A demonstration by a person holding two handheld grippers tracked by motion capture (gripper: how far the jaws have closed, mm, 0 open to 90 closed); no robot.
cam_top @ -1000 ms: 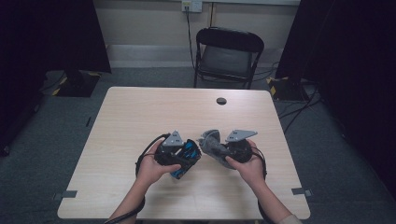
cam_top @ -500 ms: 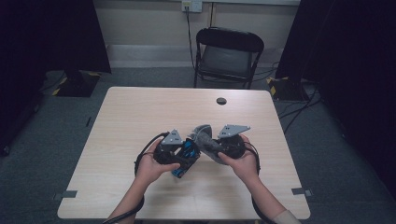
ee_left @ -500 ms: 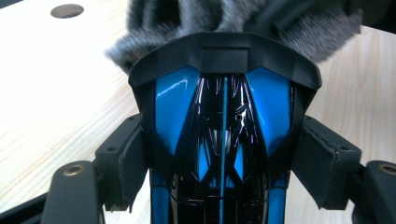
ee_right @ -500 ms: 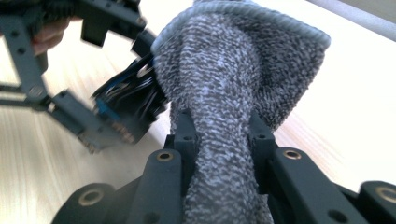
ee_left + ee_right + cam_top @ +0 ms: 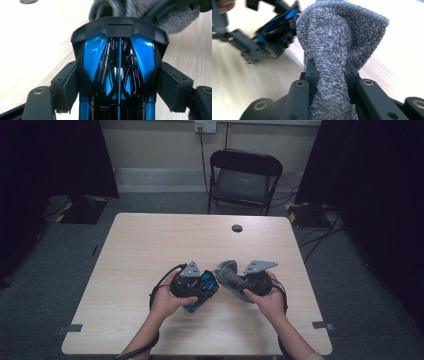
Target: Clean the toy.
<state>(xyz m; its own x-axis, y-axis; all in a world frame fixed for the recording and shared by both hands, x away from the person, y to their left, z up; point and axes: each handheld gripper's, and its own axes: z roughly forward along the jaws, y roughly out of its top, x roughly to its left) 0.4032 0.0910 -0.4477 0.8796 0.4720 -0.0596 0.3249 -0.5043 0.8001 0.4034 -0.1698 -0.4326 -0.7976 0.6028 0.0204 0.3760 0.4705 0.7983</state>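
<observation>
Two grips | left gripper point(image 5: 206, 287) clamps blue-black gadget point(image 5: 119, 67) | right gripper point(image 5: 331, 72) pinches grey cloth point(image 5: 337, 42) | wipe gently, gadget steady.

Blurred left hand-held gripper point(image 5: 265, 37) beyond sock point(image 5: 337, 50)

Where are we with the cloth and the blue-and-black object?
Done: both are picked up. The left gripper is shut on the blue-and-black object; the right gripper is shut on the grey cloth. In hand: cloth and object are close together above the table. Left: I can't tell whether they touch yet.
</observation>
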